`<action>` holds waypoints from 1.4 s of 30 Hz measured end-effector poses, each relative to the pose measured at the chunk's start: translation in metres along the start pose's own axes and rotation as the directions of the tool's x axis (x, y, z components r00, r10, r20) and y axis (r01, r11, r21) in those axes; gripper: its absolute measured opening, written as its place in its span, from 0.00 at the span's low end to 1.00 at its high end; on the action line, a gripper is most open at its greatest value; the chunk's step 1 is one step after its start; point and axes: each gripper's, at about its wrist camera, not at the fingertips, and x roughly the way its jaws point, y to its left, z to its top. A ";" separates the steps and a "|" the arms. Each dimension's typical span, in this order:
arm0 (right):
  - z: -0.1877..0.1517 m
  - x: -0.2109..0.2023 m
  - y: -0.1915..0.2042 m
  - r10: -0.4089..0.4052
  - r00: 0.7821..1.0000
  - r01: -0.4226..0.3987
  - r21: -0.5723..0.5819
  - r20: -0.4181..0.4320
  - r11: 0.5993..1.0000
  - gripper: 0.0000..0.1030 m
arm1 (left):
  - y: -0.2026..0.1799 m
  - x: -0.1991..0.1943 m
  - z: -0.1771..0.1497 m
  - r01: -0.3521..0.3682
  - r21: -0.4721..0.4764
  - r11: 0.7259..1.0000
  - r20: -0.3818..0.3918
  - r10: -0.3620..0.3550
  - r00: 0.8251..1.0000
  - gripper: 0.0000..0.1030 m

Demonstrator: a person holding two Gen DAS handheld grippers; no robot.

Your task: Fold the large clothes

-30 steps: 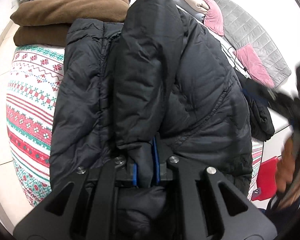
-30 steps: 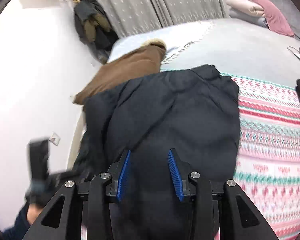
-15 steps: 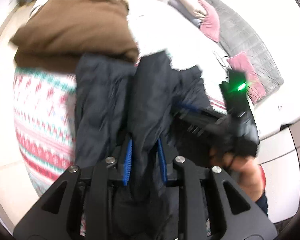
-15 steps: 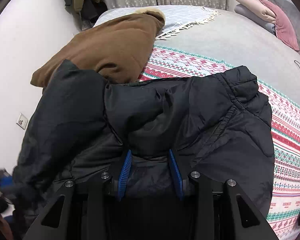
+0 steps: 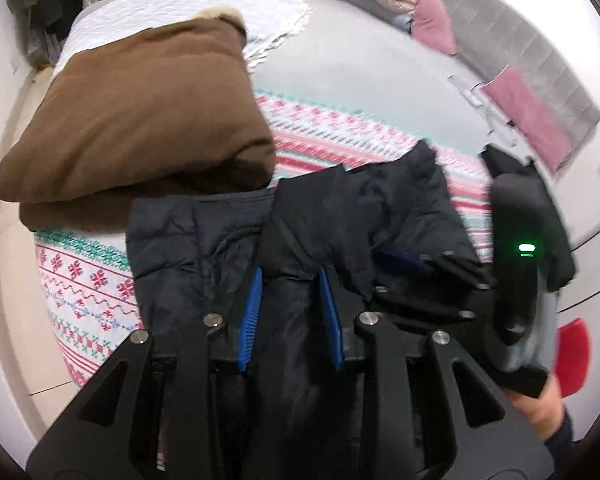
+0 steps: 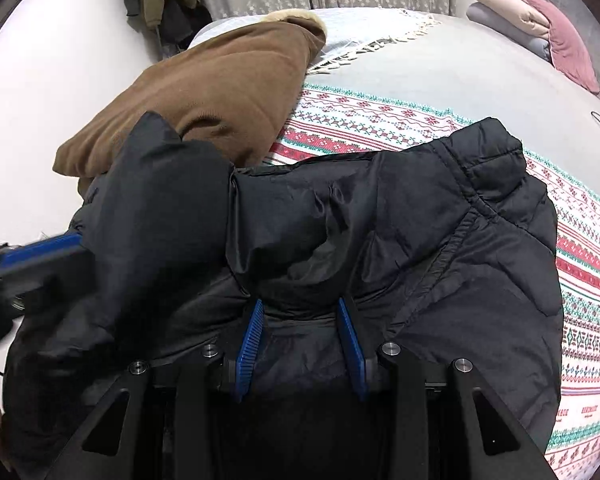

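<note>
1. Bed [image 5: 364,72]: grey cover, filling most of both views; a patterned red, white and green blanket [image 5: 84,280] is spread across its near part
2. Jacket [image 6: 420,240]: black, padded, lying on the blanket at the near edge of the bed; one sleeve [image 5: 308,220] is folded up over the body, and the collar end points away toward the grey cover
3. Brown garment [image 5: 140,120]: folded thick stack on the bed, just beside the jacket at the far left, its near edge touching the jacket in the right wrist view
4. Pillows [image 6: 540,28]: pink, beige and grey, piled at the far right corner of the bed, well apart from the jacket
5. Right gripper [image 6: 300,332]: blue pads part-way apart and clamped on a raised bunch of jacket fabric, which fills the gap between them
6. Left gripper [image 5: 290,312]: jaws have just been opening; the sleeve's lower end lies between the pads, but whether the pads press on it cannot be told
7. Hand [image 5: 540,412]: holds the right gripper's handle at the right edge of the left wrist view
</note>
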 end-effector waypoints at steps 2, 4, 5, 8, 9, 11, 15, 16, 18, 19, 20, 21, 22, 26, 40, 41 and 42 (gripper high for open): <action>-0.003 0.001 0.000 -0.002 1.000 0.002 -0.004 0.008 1.000 0.38 | 0.008 0.010 -0.003 -0.067 -0.020 0.998 -0.018 0.067 0.998 0.34; -0.006 0.001 -0.002 0.005 1.000 -0.005 -0.003 0.008 1.000 0.38 | 0.018 0.026 -0.010 -0.084 -0.049 0.995 -0.050 0.082 0.995 0.34; -0.006 0.002 -0.004 0.010 1.000 -0.010 0.000 0.005 1.000 0.38 | 0.019 0.026 -0.013 -0.083 -0.052 0.995 -0.053 0.080 0.995 0.34; -0.007 0.002 -0.005 0.006 1.000 -0.006 0.004 0.001 1.000 0.38 | 0.020 0.031 -0.017 -0.072 -0.042 0.997 -0.043 0.071 0.997 0.34; -0.008 0.002 -0.005 0.002 1.000 -0.002 0.003 0.002 1.000 0.38 | 0.024 0.033 -0.018 -0.053 -0.058 0.997 -0.045 0.050 0.998 0.34; -0.008 0.003 -0.004 -0.006 1.000 0.006 0.004 0.004 1.000 0.38 | 0.031 0.035 -0.017 -0.022 -0.082 0.996 -0.047 0.019 0.999 0.34; -0.007 -0.008 -0.007 0.011 1.000 -0.011 0.006 -0.001 1.000 0.38 | 0.031 0.033 -0.018 -0.018 -0.074 0.997 -0.044 0.015 0.999 0.34; -0.009 -0.018 -0.009 0.016 1.000 -0.016 0.013 -0.002 1.000 0.39 | 0.031 0.030 -0.018 -0.020 -0.068 0.998 -0.042 0.018 0.999 0.34; -0.019 -0.054 -0.022 0.070 0.996 -0.072 0.051 0.050 0.996 0.51 | 0.030 0.023 -0.019 -0.008 -0.063 0.998 -0.036 0.006 0.999 0.34; -0.027 -0.073 -0.031 0.081 0.993 -0.087 0.066 0.082 0.994 0.65 | 0.031 0.018 -0.019 0.007 -0.067 0.998 -0.040 -0.009 0.999 0.36; -0.035 -0.087 -0.040 0.075 0.991 -0.085 0.085 0.106 0.993 0.75 | 0.035 0.012 -0.021 0.026 -0.078 0.997 -0.045 -0.030 0.999 0.38; -0.044 -0.099 -0.051 0.069 0.990 -0.083 0.112 0.127 0.990 0.78 | 0.040 0.005 -0.022 0.059 -0.100 0.993 -0.050 -0.064 0.997 0.42; -0.057 -0.113 -0.068 0.082 0.986 -0.105 0.159 0.144 0.982 0.80 | 0.045 0.000 -0.024 0.087 -0.124 0.988 -0.048 -0.093 0.995 0.50; -0.103 -0.121 -0.129 0.186 0.970 -0.231 0.369 0.155 0.900 0.80 | 0.072 -0.038 -0.043 0.225 -0.233 0.946 0.042 -0.221 0.974 0.67; -0.159 -0.096 -0.147 0.428 0.893 -0.438 0.485 0.140 0.757 0.80 | 0.091 -0.067 -0.127 0.304 -0.279 0.911 0.013 -0.313 0.950 0.72; -0.162 -0.096 -0.145 0.424 0.896 -0.432 0.482 0.132 0.762 0.80 | 0.091 -0.063 -0.130 0.292 -0.282 0.914 0.000 -0.304 0.953 0.72; -0.164 -0.095 -0.144 0.423 0.897 -0.429 0.484 0.128 0.763 0.80 | 0.091 -0.060 -0.132 0.287 -0.288 0.914 -0.010 -0.303 0.953 0.73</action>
